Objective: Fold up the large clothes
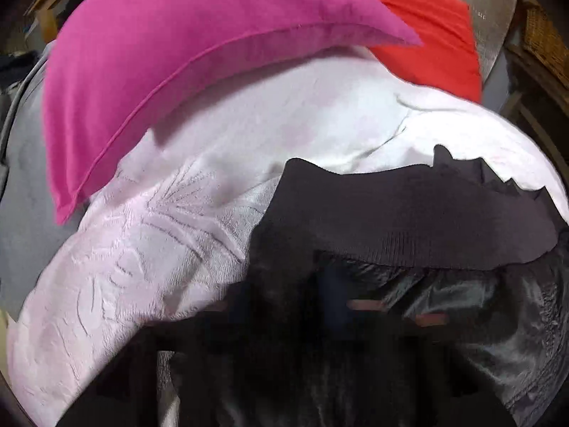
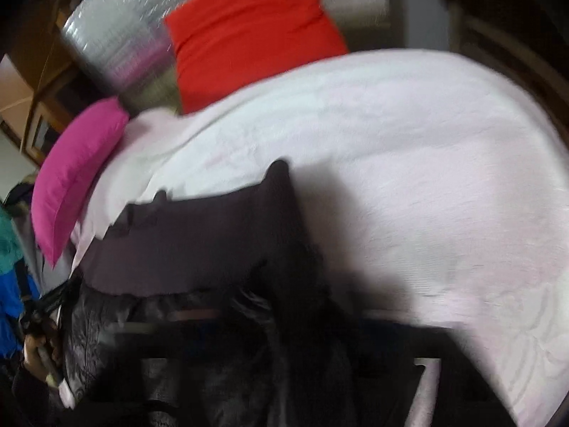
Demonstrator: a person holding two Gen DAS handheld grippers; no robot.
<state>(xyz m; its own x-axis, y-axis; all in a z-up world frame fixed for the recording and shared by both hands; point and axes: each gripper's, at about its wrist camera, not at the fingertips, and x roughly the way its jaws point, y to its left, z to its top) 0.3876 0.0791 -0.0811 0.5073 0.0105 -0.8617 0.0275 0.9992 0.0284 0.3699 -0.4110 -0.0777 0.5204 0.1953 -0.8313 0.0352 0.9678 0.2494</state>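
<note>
A dark jacket with a ribbed grey-purple hem [image 1: 409, 220] and shiny black lining [image 1: 480, 320] fills the lower half of the left wrist view, held up over a pale pink bedspread [image 1: 149, 249]. My left gripper [image 1: 355, 320] is buried in the jacket and seems shut on it. In the right wrist view the same jacket [image 2: 199, 242] hangs in front of my right gripper [image 2: 270, 323], which also seems shut on its fabric. The left gripper [image 2: 46, 323] and the hand holding it show at the far left edge of the right wrist view.
A magenta pillow [image 1: 170, 57] [image 2: 74, 178] and a red pillow [image 1: 434, 32] [image 2: 249, 32] lie at the head of the bed against a silver padded headboard [image 2: 117, 35]. Wooden furniture [image 1: 533, 53] stands beside the bed.
</note>
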